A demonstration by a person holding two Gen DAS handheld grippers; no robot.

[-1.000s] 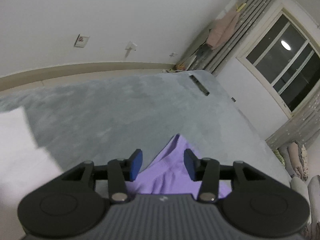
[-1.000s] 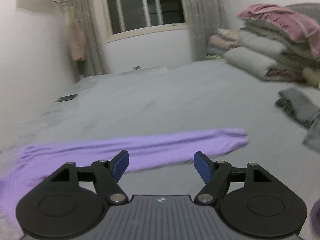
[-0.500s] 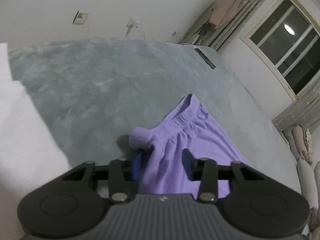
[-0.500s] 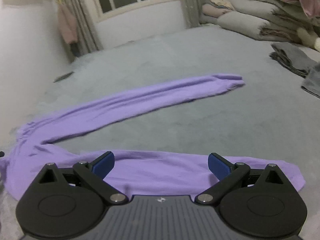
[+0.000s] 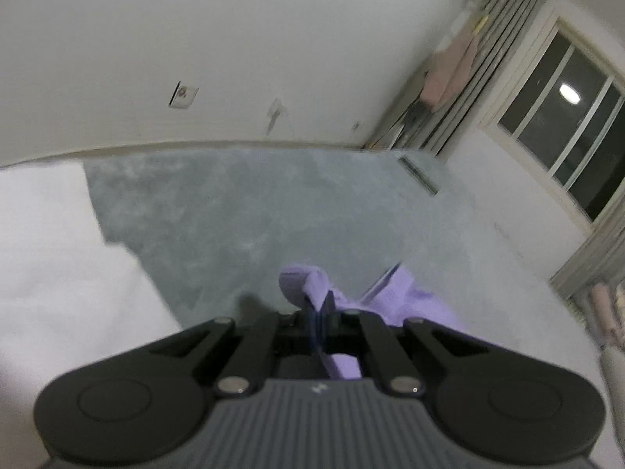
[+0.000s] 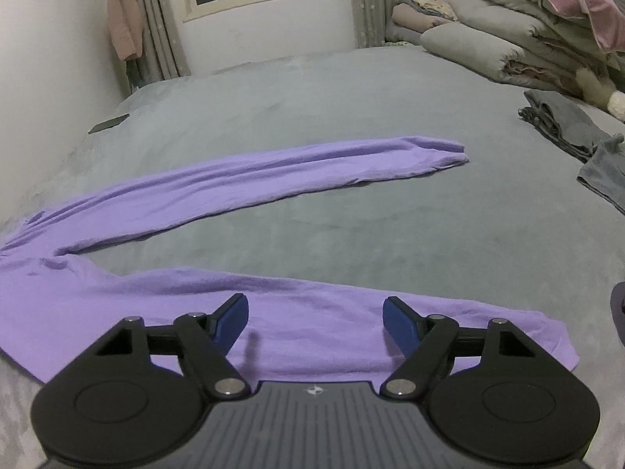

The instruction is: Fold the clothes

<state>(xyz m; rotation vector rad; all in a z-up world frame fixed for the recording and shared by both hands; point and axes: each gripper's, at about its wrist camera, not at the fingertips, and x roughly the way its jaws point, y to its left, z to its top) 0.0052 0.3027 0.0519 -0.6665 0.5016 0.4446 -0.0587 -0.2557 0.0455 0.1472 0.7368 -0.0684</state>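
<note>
Between left tongs [image 5: 321,314]: purple trousers [image 5: 394,305].

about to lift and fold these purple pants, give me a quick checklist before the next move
1. Left tool shut on the purple pants at the waistband: ok.
2. Right tool gripping the near leg: not ok, jaws apart and closing above the fabric.
3. Far leg lying flat and straight: ok.
4. Legs lined up together: not ok, they are spread apart.
5. Bed bare beyond the pants: ok.
6. Grey clothes clear of the pants: ok.
</note>
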